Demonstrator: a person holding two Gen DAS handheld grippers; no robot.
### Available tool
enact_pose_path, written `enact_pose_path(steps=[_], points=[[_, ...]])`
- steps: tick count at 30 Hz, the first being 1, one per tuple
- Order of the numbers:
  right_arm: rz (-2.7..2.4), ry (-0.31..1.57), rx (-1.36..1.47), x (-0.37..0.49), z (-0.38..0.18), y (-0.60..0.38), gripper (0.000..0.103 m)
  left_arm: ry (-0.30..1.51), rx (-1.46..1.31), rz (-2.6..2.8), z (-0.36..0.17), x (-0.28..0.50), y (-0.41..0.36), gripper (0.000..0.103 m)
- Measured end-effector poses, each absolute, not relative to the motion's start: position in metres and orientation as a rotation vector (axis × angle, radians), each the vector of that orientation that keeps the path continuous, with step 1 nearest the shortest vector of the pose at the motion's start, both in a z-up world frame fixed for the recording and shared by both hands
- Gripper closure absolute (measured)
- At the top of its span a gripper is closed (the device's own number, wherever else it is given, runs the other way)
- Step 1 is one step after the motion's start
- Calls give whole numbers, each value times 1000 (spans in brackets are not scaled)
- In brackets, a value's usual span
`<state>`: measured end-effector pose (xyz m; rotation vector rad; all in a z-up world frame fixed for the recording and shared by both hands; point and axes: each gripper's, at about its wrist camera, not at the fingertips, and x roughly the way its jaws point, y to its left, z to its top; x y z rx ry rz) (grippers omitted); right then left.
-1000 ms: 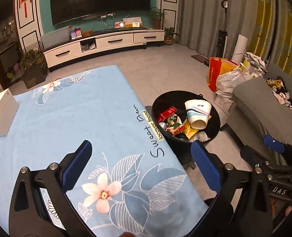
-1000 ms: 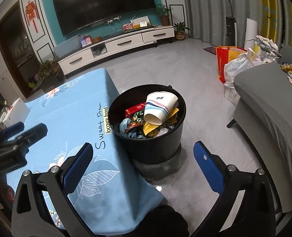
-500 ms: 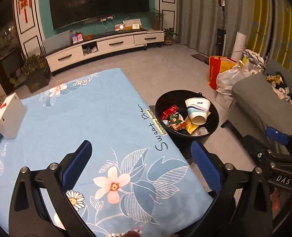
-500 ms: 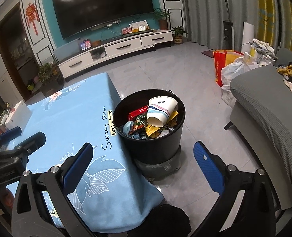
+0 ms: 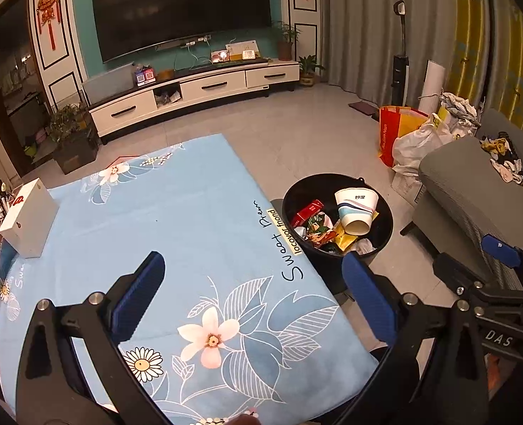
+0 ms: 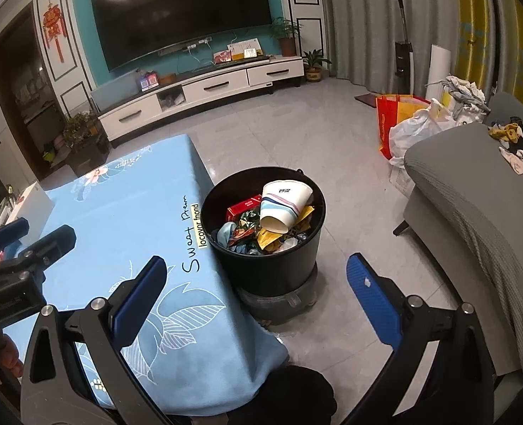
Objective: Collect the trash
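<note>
While the blue floral cloth (image 5: 176, 233) lies smooth over the table, I see the round black bin (image 6: 266, 265) on the floor just beside its right edge, filled with a striped paper cup (image 6: 284, 207) tipped on its side, a red carton (image 6: 243, 207) and crinkled foil wrappers (image 5: 320, 235). My left gripper (image 5: 251, 297) hangs over the cloth and my right gripper (image 6: 254, 294) above the table edge near the bin, both with blue ribbed pads spread wide and holding nothing.
</note>
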<state>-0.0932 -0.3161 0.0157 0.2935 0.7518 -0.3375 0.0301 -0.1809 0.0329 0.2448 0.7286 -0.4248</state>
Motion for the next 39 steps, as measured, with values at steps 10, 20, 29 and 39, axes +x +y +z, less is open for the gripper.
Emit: enact_pose_path(steps=[10, 20, 29, 39], points=[[-333, 747, 272, -87, 21, -311, 4, 751, 237, -409, 34, 37, -175, 3], [-329, 753, 258, -83, 23, -310, 4, 764, 232, -402, 33, 41, -173, 3], [-328, 755, 255, -81, 22, -309, 4, 768, 229, -400, 31, 44, -172, 3], [-327, 755, 252, -78, 20, -307, 4, 765, 227, -394, 32, 44, -172, 3]])
